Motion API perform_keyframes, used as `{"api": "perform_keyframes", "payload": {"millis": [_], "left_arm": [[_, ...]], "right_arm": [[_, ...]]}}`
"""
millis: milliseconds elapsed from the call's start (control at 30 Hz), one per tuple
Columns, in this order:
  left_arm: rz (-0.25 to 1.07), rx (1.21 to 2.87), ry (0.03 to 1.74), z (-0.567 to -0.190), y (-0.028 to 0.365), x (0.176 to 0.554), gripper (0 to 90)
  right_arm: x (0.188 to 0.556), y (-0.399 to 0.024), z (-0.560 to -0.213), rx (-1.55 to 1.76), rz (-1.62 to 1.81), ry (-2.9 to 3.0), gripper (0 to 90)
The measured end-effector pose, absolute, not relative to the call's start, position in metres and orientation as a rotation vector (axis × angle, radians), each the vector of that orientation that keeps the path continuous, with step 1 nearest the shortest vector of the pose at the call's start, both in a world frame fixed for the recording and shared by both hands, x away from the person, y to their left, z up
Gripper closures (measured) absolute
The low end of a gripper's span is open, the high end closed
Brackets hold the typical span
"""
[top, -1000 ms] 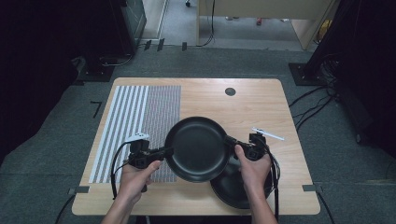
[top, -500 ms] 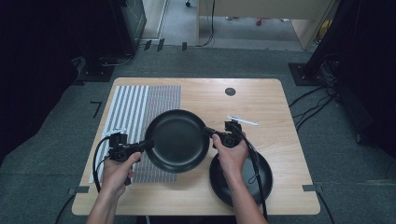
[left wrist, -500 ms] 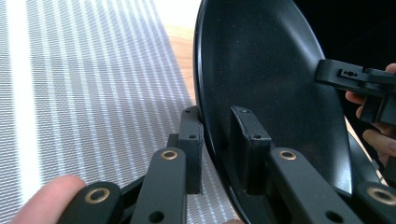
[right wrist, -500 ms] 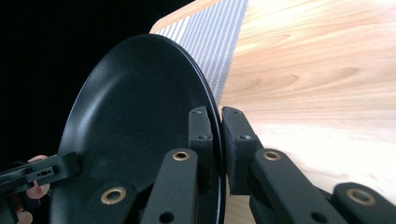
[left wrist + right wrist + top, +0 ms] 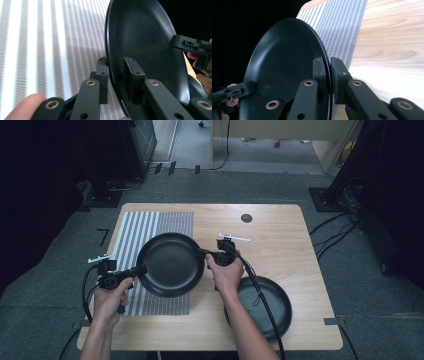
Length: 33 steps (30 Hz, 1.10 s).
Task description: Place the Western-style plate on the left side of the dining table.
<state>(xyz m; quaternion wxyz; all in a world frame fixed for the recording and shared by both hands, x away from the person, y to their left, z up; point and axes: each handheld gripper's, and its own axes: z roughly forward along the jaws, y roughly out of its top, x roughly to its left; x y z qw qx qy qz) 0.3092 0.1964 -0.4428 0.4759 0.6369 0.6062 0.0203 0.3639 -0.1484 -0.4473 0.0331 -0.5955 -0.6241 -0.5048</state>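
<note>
Left gripper (image 5: 136, 270) clamped on the rim of a black plate (image 5: 171, 264), gripping its left edge as seen from above; in the left gripper view one jaw sits under the rim and the other presses inside the dish (image 5: 142, 50). Left hand (image 5: 110, 297) wraps the gripper body, cable looping down beside the wrist.

Right gripper (image 5: 204, 255) clamped on the opposite rim of the same plate. In the right gripper view its two jaws pinch the thin edge (image 5: 287, 70), one on each face, with the left gripper (image 5: 234, 92) visible across the dish. Right hand (image 5: 226, 276) holds the gripper body, cable trailing back along the forearm.

Plate held between both grippers, over the boundary where the striped mat (image 5: 147, 227) meets bare wood; its left half overlaps the mat. Whether it touches the mat cannot be told from above; both gripper views show it tilted relative to the surface beneath.

Second black plate (image 5: 270, 302) lies flat on the table (image 5: 280, 240) near the front right corner, partly under the right forearm, well clear of the mat. Small dark round mark (image 5: 246, 218) sits near the table's far edge.
</note>
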Motion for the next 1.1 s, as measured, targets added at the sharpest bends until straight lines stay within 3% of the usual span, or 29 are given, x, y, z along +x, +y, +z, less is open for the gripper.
{"api": "perform_keyframes", "payload": {"millis": [433,1100], "left_arm": [[0.066,1.481,1.590,-0.463,0.229,0.332,75.9],[0.080,1.384,1.721,-0.496,0.243,0.363,75.8]], "right_arm": [[0.400,-0.110,-0.462,-1.814,-1.473,-1.960,83.6],[0.447,-0.078,-0.492,-1.849,-1.391,-2.002,82.3]]}}
